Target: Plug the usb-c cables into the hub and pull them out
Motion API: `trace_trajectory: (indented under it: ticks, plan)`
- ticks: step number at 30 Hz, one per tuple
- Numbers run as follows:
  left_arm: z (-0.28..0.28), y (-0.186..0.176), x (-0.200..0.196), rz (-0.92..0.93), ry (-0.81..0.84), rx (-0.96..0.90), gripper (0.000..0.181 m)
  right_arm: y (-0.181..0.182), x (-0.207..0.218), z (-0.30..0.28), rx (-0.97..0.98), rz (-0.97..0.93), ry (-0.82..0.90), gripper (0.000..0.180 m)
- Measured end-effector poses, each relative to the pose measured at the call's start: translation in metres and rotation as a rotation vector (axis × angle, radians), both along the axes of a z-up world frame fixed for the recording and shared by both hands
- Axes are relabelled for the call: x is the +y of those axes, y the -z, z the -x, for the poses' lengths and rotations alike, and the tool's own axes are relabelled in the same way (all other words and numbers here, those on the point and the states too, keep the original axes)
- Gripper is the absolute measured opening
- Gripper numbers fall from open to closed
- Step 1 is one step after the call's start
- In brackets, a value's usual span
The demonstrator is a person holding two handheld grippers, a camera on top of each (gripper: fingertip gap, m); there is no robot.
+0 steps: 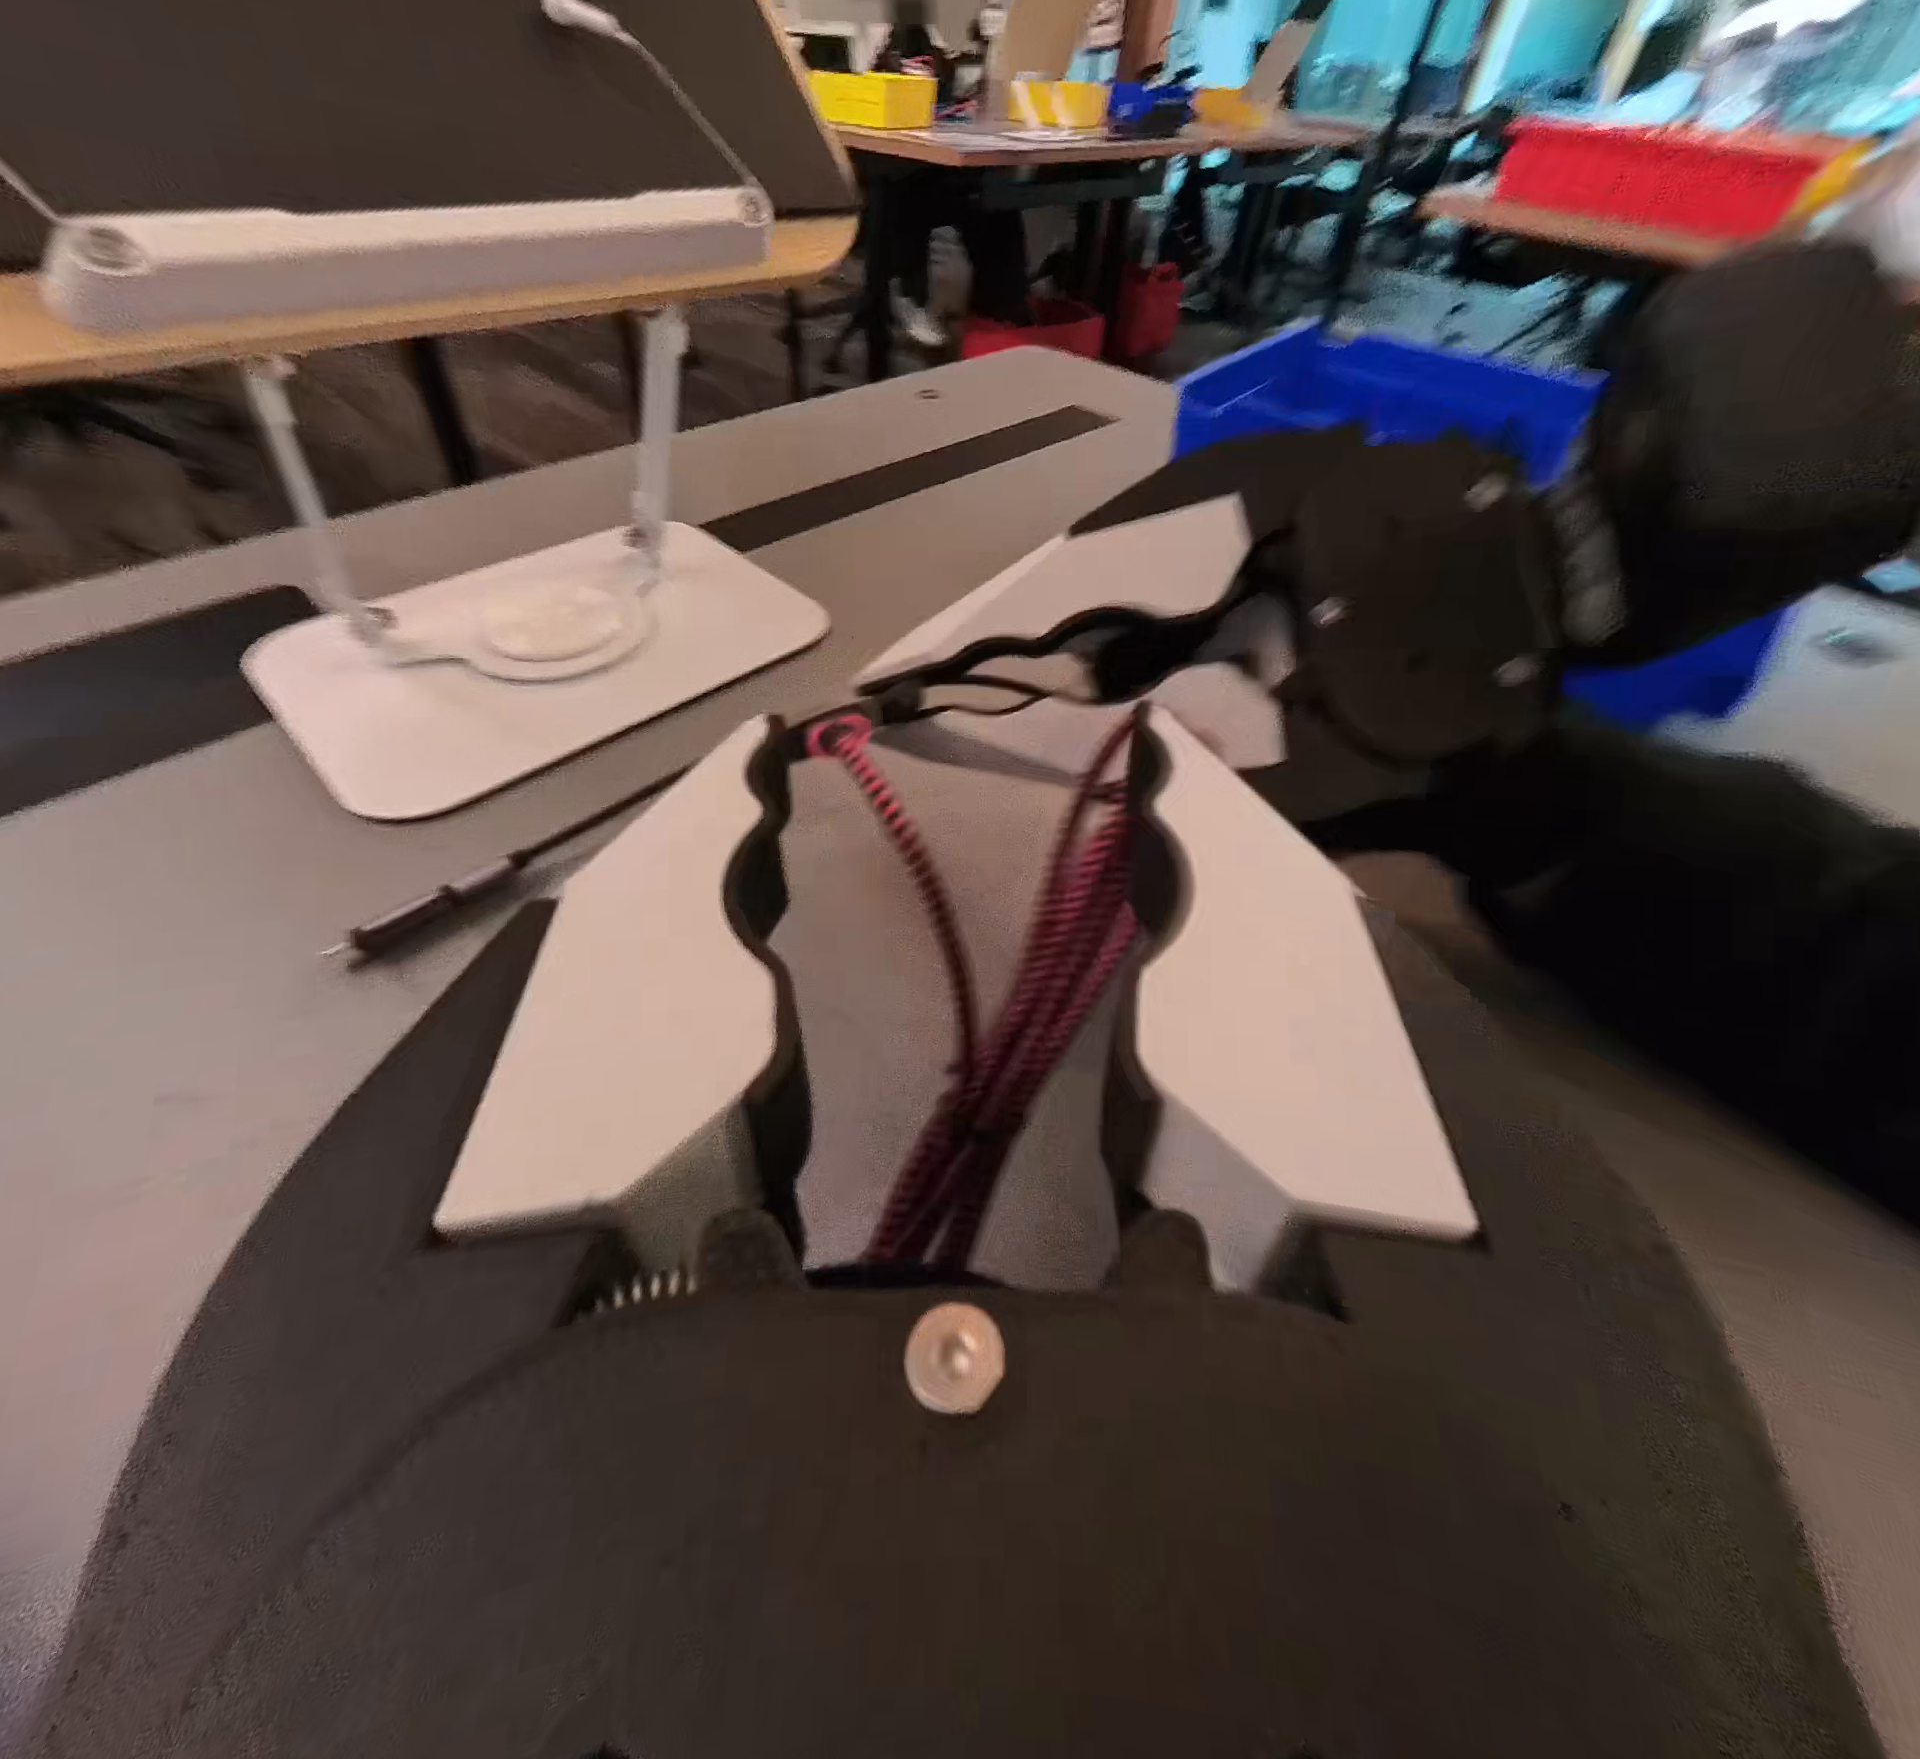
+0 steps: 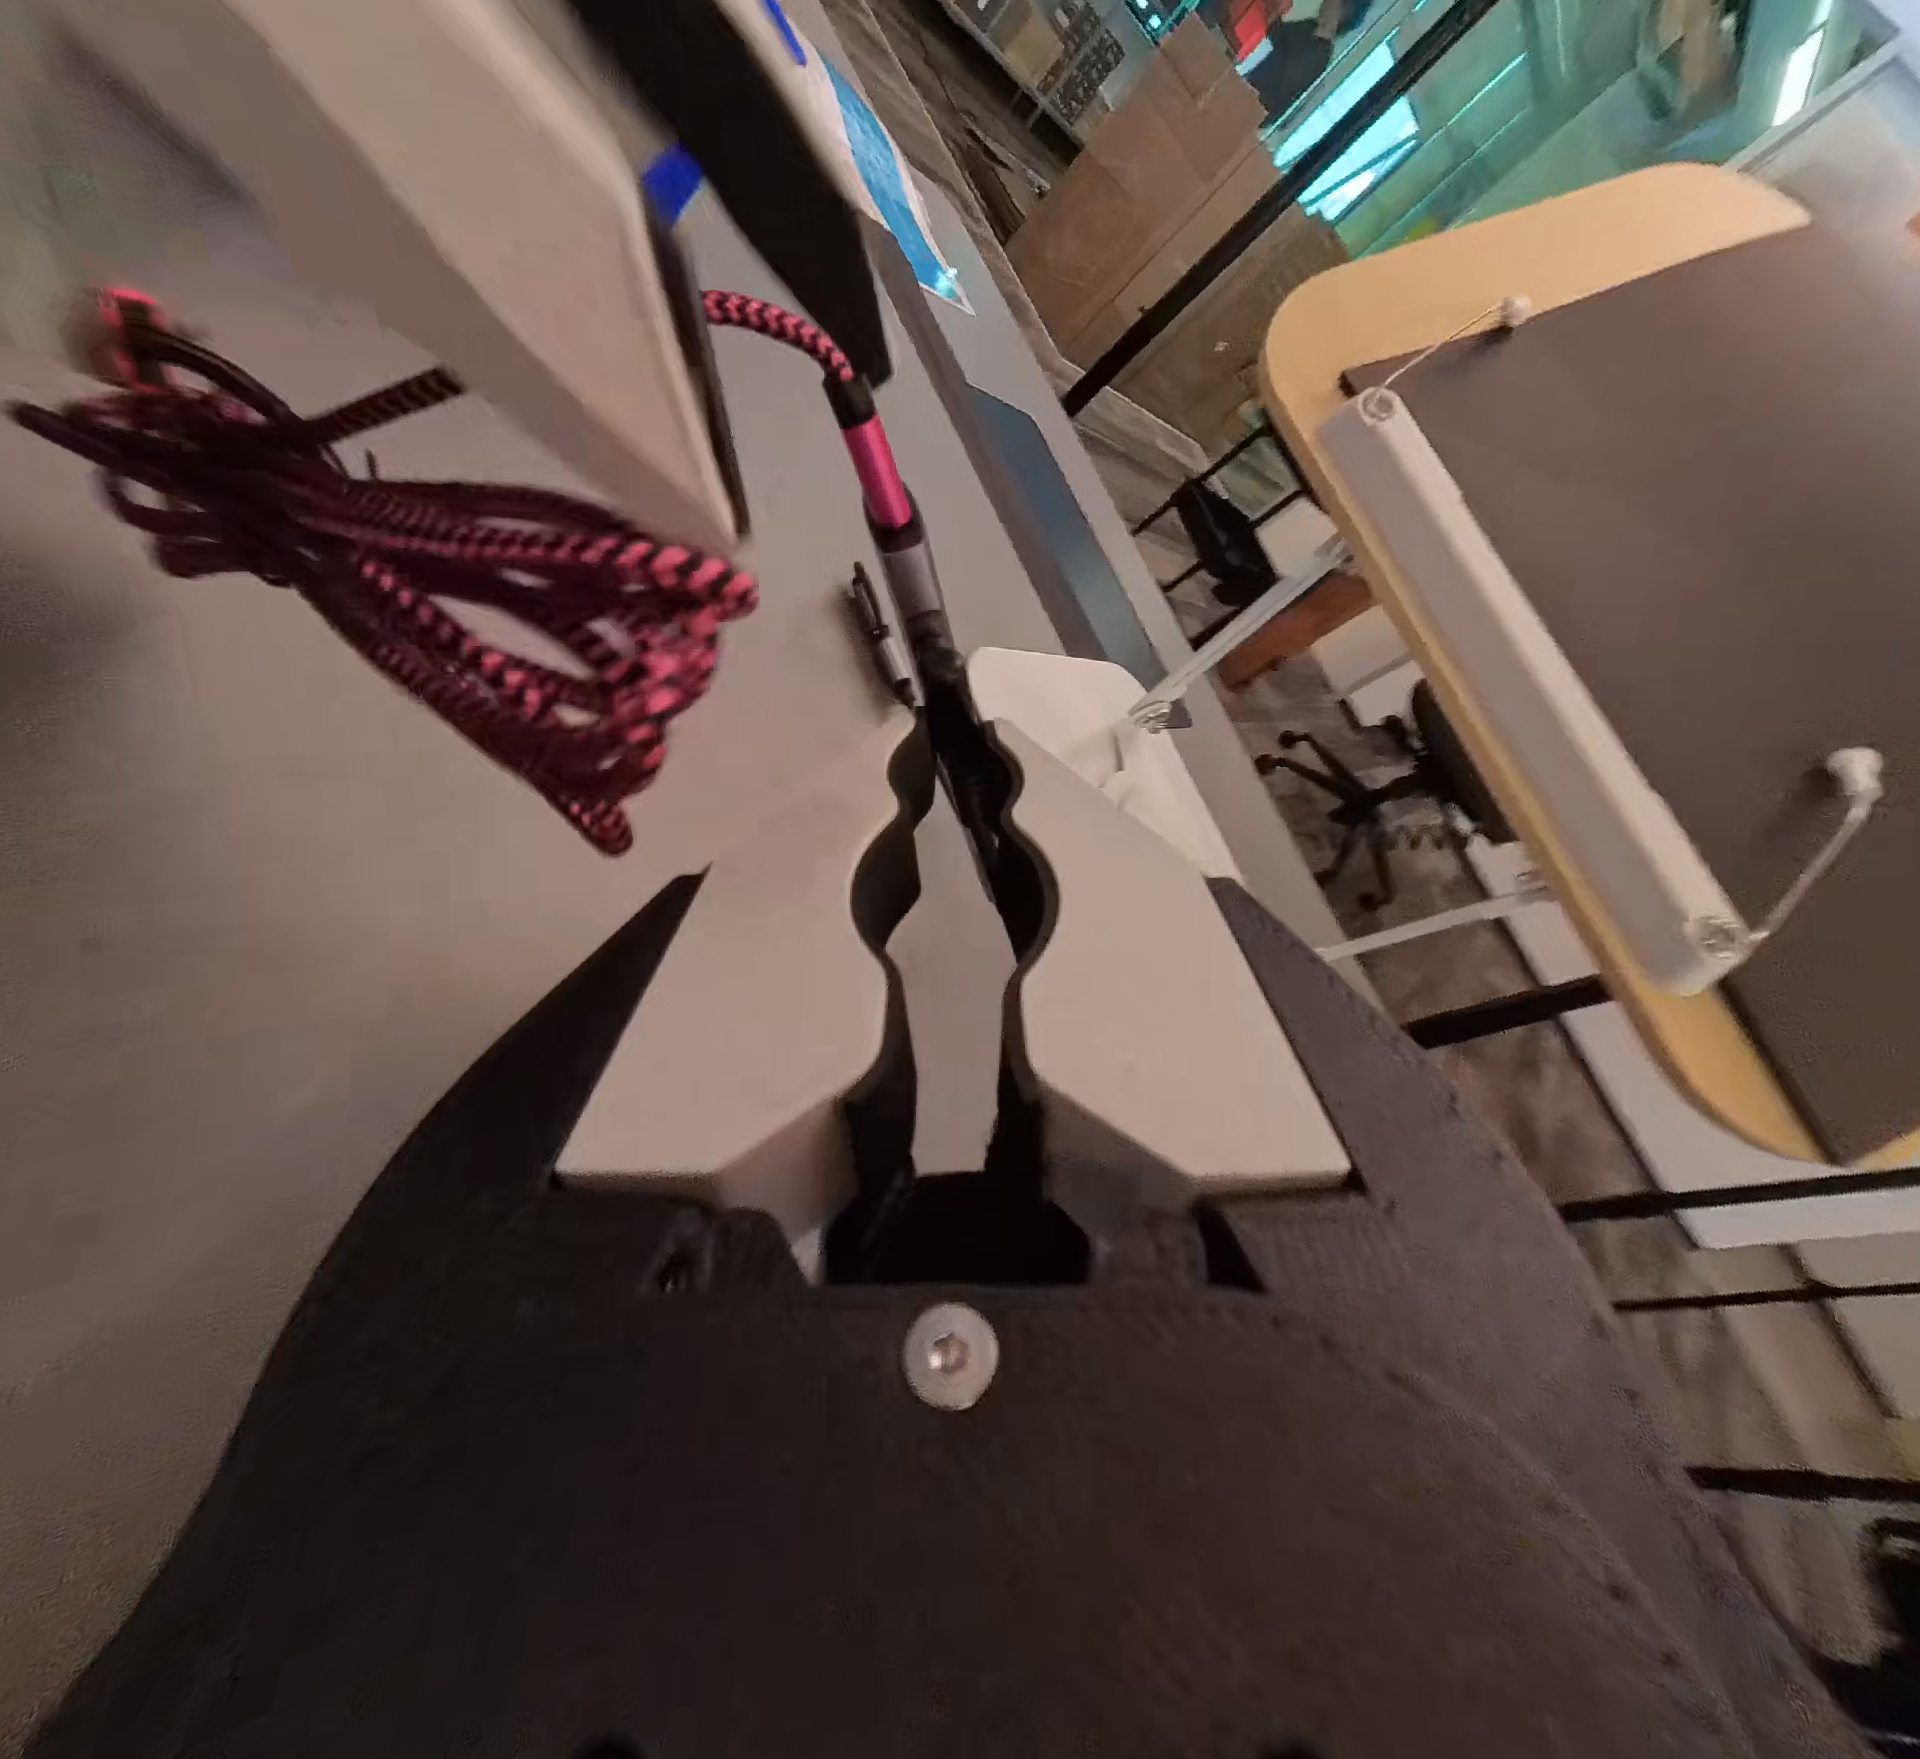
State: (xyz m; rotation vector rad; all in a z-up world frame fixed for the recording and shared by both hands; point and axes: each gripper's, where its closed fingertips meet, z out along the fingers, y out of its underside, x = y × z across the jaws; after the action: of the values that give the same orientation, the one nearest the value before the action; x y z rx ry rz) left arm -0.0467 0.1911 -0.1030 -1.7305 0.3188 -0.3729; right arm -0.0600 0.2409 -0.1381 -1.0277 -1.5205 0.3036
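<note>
USB-C cable (image 2: 878, 473): its pink metal plug sits end to end with a small grey hub (image 2: 920, 582), apparently seated in it, out beyond the right gripper's tips.

Right gripper (image 2: 956, 753): jaws nearly closed, pinching the hub's black lead (image 2: 961, 743) just behind the grey body. It grips the lead, not the hub itself.

Left gripper (image 1: 961, 733): jaws held wide apart with nothing between the pads. Braided pink-and-black strands (image 1: 1029, 961) run along the gap underneath, lying loose on the grey worktop (image 1: 187, 1086). Its tips are close to the right gripper's tips, where the plug shows only as a pink blur.

Outward: the rest of the cable lies as a loose bundle (image 2: 416, 566) on the worktop. A second black plug (image 2: 878, 634) lies just beside the hub; a thin black tool (image 1: 447, 904) rests near the white stand base (image 1: 540, 660) toward the far edge.

Handling judgement: cable is light and floppy, and the braid gives grip but no stiffness. The metal plug shell is short, smooth and rigid, and is the only sensible place to hold for pushing or pulling. The hub is small and light and will slide unless braced. Pulling by the braid or the hub lead risks straining the joints; pull straight along the plug's axis, no sideways levering.
</note>
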Motion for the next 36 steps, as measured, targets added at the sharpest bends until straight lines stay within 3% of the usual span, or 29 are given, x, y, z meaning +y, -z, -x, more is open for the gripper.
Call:
trace_trajectory:
  ticks: [2,5,10,15,19,21,28,36]
  plan:
    - [-0.005,-0.02,-0.013,0.028,0.065,-0.096,0.074,-0.004,-0.001,0.0,-0.001,-0.075,0.018,0.005]
    - [0.001,-0.035,-0.02,0.141,0.125,-0.225,0.074,-0.012,-0.015,0.002,0.003,-0.186,-0.01,0.005]
    - [0.002,-0.004,-0.03,0.472,0.259,-0.414,0.072,-0.023,-0.049,0.003,0.022,-0.407,-0.066,0.005]
    - [-0.009,0.005,-0.053,0.577,0.437,-0.638,0.044,-0.03,-0.07,0.0,0.054,-0.517,-0.119,0.004]
    - [-0.013,-0.001,-0.057,0.524,0.513,-0.788,0.017,-0.037,-0.081,0.0,0.091,-0.545,-0.146,0.004]
    - [-0.013,-0.001,-0.057,0.499,0.523,-0.826,0.015,-0.037,-0.081,0.0,0.095,-0.537,-0.15,0.005]
    - [-0.008,0.003,-0.049,0.346,0.459,-0.802,0.01,-0.043,-0.071,-0.006,0.211,-0.117,-0.202,0.03]
    - [-0.007,-0.01,-0.04,0.152,0.448,-0.759,0.009,-0.046,-0.082,-0.004,0.333,0.652,-0.393,0.009]
